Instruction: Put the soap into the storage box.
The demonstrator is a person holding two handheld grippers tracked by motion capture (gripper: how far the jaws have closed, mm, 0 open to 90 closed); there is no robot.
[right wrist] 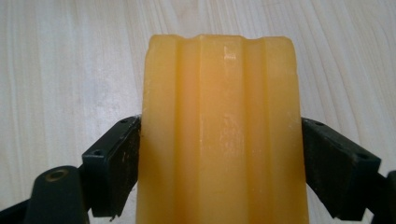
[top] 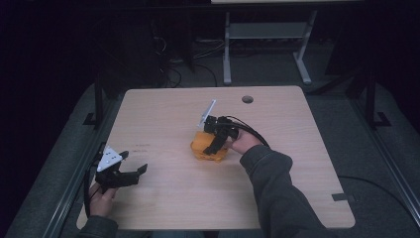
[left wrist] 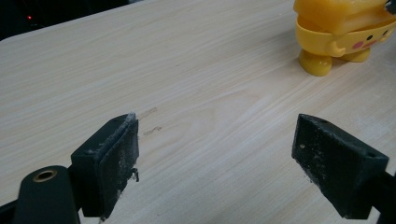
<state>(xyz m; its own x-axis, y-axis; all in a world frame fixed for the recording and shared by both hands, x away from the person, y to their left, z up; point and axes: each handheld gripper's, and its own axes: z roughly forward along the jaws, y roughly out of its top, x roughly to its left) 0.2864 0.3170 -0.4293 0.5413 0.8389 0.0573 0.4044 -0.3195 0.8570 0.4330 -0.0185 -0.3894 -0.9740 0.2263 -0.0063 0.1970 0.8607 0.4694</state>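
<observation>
A yellow duck-like toy (top: 207, 148) stands near the middle of the wooden table (top: 163, 114). My right gripper (top: 216, 146) comes down on it from above. In the right gripper view a ridged yellow top part (right wrist: 222, 116) sits between the two jaws, both pads pressed to its sides, so the right gripper (right wrist: 222, 172) is shut on it. In the left gripper view the toy (left wrist: 336, 37) shows stubby feet and a pink cheek at the far right. My left gripper (top: 133, 162) hovers over the front left of the table, open with nothing in it (left wrist: 217, 163).
A round cable hole (top: 247, 99) sits near the table's far edge. Behind the table stand the white legs of another desk (top: 227, 49), with cables on the dark floor. The table's left edge is close to my left hand.
</observation>
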